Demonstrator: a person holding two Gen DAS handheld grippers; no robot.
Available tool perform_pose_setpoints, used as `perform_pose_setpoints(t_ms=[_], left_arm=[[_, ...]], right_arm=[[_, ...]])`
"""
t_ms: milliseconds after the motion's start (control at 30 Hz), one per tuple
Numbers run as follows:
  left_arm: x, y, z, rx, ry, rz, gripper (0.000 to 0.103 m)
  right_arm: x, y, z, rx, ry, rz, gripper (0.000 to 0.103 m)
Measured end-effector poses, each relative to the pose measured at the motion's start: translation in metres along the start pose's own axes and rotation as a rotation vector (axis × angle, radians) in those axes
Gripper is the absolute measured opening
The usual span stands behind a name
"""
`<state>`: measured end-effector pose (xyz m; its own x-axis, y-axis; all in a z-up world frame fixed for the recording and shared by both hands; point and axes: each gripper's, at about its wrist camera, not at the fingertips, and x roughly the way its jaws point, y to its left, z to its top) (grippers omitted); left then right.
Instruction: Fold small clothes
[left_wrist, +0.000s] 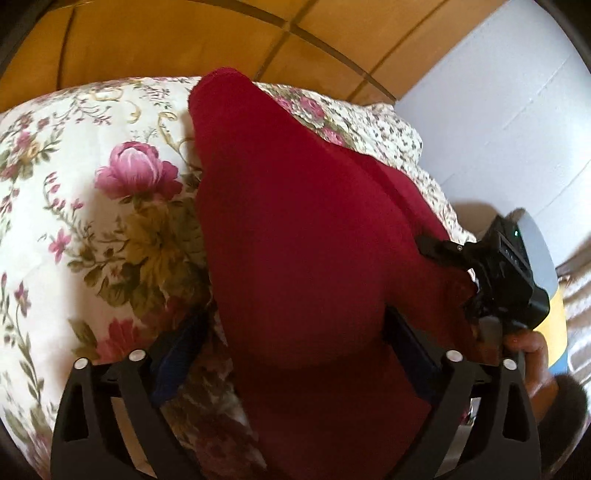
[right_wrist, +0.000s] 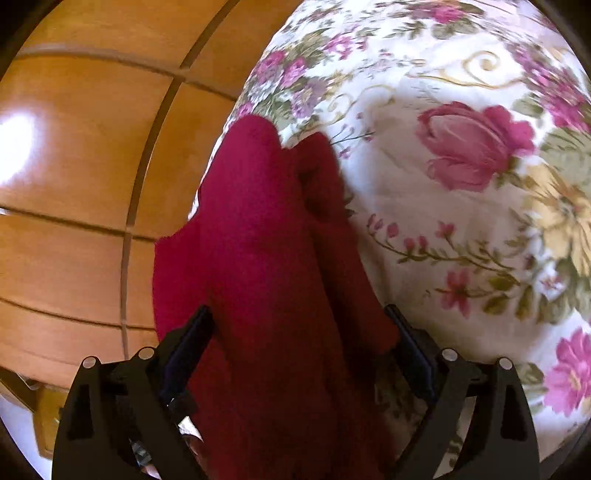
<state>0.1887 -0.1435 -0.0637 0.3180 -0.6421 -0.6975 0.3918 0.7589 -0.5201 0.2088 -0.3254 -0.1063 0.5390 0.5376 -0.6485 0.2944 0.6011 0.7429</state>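
A: Start at our tongs. The left gripper (left_wrist: 295, 332) has its jaws spread wide, with the red garment (left_wrist: 295, 229) lying between them; we see no pad pressing on the cloth.

B: Same for our right gripper (right_wrist: 299, 325): jaws wide apart, the red garment (right_wrist: 266, 240) running up between the fingers, released rather than clamped.

A: From the left wrist view we also see the right gripper (left_wrist: 491, 273) at the garment's right border, with a hand (left_wrist: 532, 354) on its handle.

B: The garment lies stretched along the floral bedspread (left_wrist: 92, 184), its far end reaching the bed's edge next to the wooden panelling (left_wrist: 184, 40).

A: In the right wrist view its left side hangs over that edge of the floral bedspread (right_wrist: 461, 221), in front of the wooden panelling (right_wrist: 92, 166).

B: A white wall (left_wrist: 517, 92) stands past the bed's far right corner.
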Motion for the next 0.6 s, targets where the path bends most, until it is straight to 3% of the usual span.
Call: perform_pose_setpoints(t_ms=[100,300,333,367,467,600], left_arm=[[0.008,0.004,0.009,-0.008,0.052,-0.038,0.100],[0.019,-0.002,0.016,0.032,0.084,-0.050,0.097],[0.017,-0.005,0.014,0.031,0.071,-0.056,0.084],[0.017,-0.009,0.011,0.022,0.062,-0.066,0.077],[0.008,-0.017,0.006,0.020,0.022,-0.030,0.059],[-0.012,-0.041,0.000,0.095,-0.028,0.038,0.048]], right_arm=[[0.003,0.004,-0.001,-0.046,0.012,-0.010,0.088],[0.005,-0.003,-0.001,-0.049,0.034,0.045,0.057],[0.004,-0.001,-0.001,-0.052,0.036,0.056,0.049],[0.002,0.003,0.000,-0.061,0.034,0.062,0.045],[-0.007,0.021,-0.004,-0.112,0.002,0.062,0.041],[-0.025,0.049,-0.016,-0.171,-0.041,0.096,0.041]])
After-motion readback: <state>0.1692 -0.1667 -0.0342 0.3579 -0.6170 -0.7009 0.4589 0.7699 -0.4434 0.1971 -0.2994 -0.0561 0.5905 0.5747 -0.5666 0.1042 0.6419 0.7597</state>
